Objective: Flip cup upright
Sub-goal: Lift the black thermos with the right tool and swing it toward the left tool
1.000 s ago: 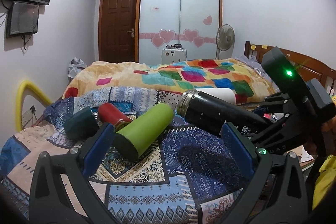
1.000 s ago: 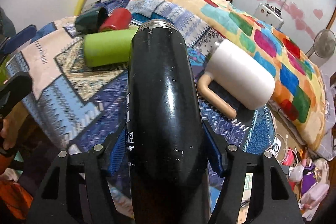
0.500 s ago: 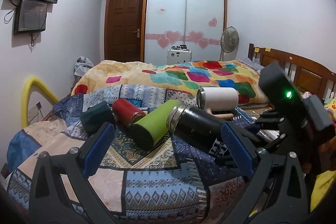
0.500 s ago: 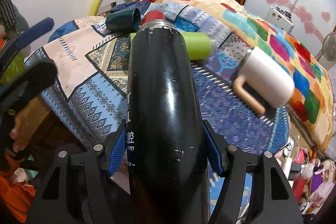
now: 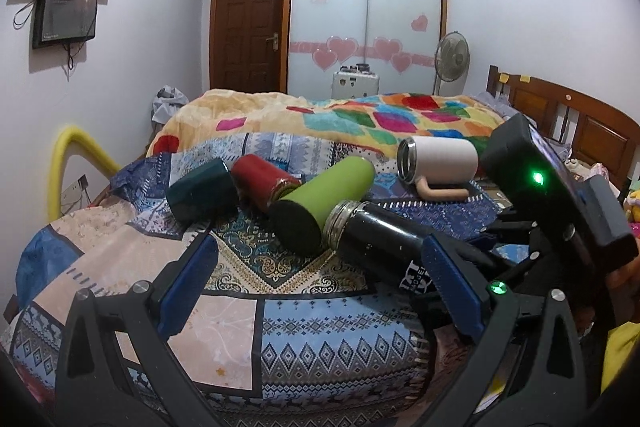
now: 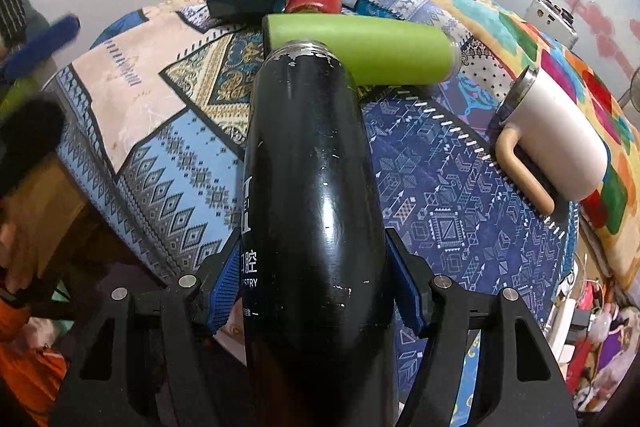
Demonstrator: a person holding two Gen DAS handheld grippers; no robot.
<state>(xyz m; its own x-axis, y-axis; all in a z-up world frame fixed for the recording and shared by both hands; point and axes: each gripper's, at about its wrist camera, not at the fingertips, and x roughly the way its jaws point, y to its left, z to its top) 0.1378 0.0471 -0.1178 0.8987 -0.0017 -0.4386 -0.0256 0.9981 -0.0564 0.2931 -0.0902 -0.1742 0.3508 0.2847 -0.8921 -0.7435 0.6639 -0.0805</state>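
On the quilt (image 5: 224, 311), L to R, a dark green cup (image 5: 200, 189) is seen lying on its side, w/ a red cup (image 5: 262, 183) just beside it and a lime bottle (image 5: 324, 197) next, base toward the left wrist cam. All three are lying down, close together.

The left gripper (image 5: 320, 291) is held spread wide over the quilt edge, nothing between its blue pads (image 5: 188, 283).

The black flask (image 6: 310, 187) is gripped by the right gripper (image 6: 316, 291) near its lower body, pads pressed against both sides. It is held roughly horizontal above the quilt, steel mouth pointed toward the lime bottle (image 6: 360, 45); whether mouth and bottle touch can't be told.

Further R, a white mug (image 6: 560, 135) w/ tan handle lies on its side, well apart from the flask, open end toward the other cups.
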